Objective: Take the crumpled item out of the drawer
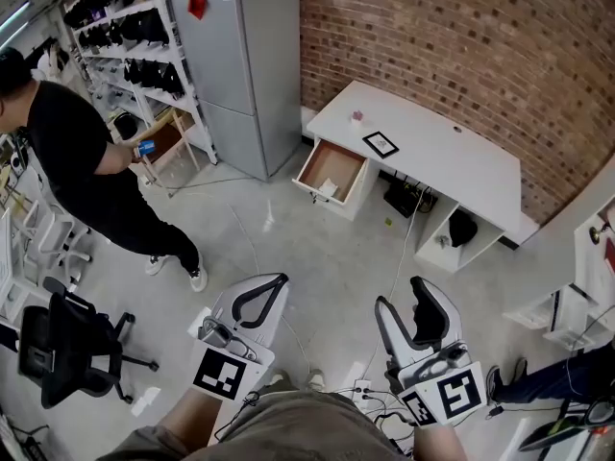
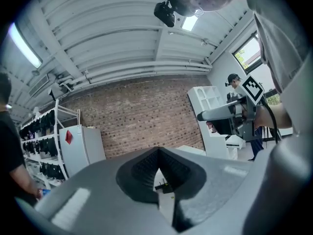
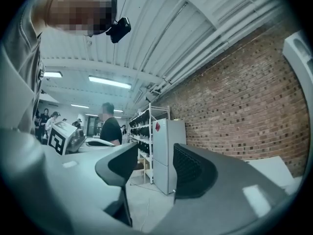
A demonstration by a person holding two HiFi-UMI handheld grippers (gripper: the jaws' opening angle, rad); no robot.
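Note:
In the head view a white desk stands against the brick wall. Its drawer is pulled open toward me, and a small white crumpled item lies at the drawer's front. Both grippers are low and close to my body, far from the desk. My left gripper has its jaw tips touching and holds nothing. My right gripper stands open with an empty gap between its jaws.
A person in black stands at the left by shelves and a grey refrigerator. An office chair is at lower left. A picture frame lies on the desk. Cables and a power strip lie at my feet.

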